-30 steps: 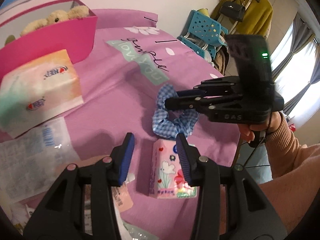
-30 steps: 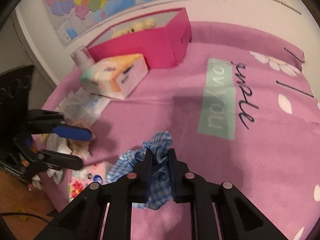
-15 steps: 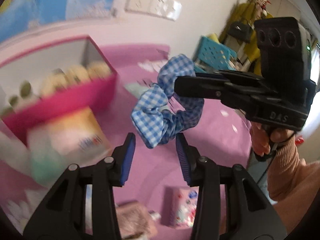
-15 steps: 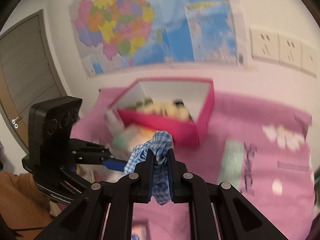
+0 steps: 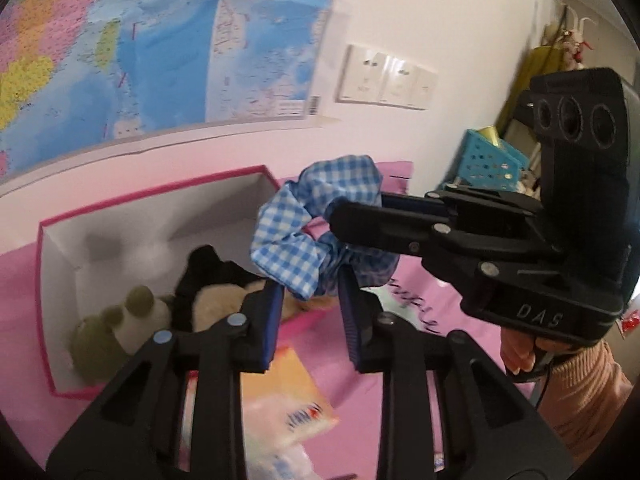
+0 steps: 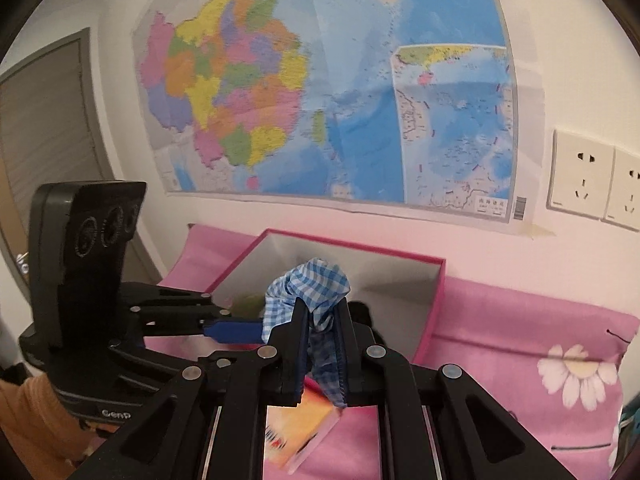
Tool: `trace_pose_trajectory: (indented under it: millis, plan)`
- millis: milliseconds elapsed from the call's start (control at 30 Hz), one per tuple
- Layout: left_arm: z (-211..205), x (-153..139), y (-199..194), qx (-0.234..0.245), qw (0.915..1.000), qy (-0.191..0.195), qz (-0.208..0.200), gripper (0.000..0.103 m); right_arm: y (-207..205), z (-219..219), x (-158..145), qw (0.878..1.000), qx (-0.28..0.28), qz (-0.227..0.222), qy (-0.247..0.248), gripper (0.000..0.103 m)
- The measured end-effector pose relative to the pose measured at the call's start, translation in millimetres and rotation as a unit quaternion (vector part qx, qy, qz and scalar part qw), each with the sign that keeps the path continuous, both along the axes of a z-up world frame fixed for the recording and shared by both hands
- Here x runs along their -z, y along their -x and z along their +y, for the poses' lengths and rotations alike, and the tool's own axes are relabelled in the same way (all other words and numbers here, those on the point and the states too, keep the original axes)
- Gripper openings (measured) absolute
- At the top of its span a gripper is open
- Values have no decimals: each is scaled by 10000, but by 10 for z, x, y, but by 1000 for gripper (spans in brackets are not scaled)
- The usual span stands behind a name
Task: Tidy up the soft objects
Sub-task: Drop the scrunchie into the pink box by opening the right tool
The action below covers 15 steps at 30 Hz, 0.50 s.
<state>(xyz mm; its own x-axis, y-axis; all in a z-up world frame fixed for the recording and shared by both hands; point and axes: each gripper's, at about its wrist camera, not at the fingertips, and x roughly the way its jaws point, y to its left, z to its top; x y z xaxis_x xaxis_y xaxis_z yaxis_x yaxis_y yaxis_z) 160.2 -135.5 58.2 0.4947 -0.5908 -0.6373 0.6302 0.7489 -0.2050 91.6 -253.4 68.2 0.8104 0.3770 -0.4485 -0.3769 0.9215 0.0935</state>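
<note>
A big wall map [image 6: 320,92] fills the upper half of my right wrist view and the upper left of my left wrist view, with white wall sockets [image 5: 386,78] to its right. Below it a pink flowered bedcover [image 6: 520,320] runs across the lower part of both frames. On that cover, against the wall, sits an open pink box [image 5: 160,216] with pale inner walls; it takes the centre left of my left view. Inside it lie plush toys: a green-and-cream one [image 5: 116,332] at the lower left of the box, a tan one [image 5: 220,300] beside it, and something dark between them that I cannot identify. A tissue pack [image 5: 288,404] lies on the cover just in front of the box, low in the frame.

My right gripper [image 6: 322,344] is clamped on the blue gingham scrunchie [image 5: 316,232], which hangs in the air above the box's near right corner. My left gripper [image 5: 310,320] has its jaws spread apart, with the scrunchie's lower edge just above the gap; I cannot tell whether the fingers [image 5: 270,324] touch the cloth.
</note>
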Motion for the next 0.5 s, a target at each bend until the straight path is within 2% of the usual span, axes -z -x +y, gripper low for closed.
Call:
trace_pose_trajectory:
  millis: [300,400,500]
  plan:
    - [-122,173,-369,-346,9980,-519,117,30,-553,-82,165,9987,339,379,-78,14]
    - [-139,237,-459,-423,9970,-595,274,30,-700,-49,249,9978,453,486,73,14]
    - [-129,267,-502,-598,9954,-674,329,32,-819,-38,329,9956,698,597,195,27]
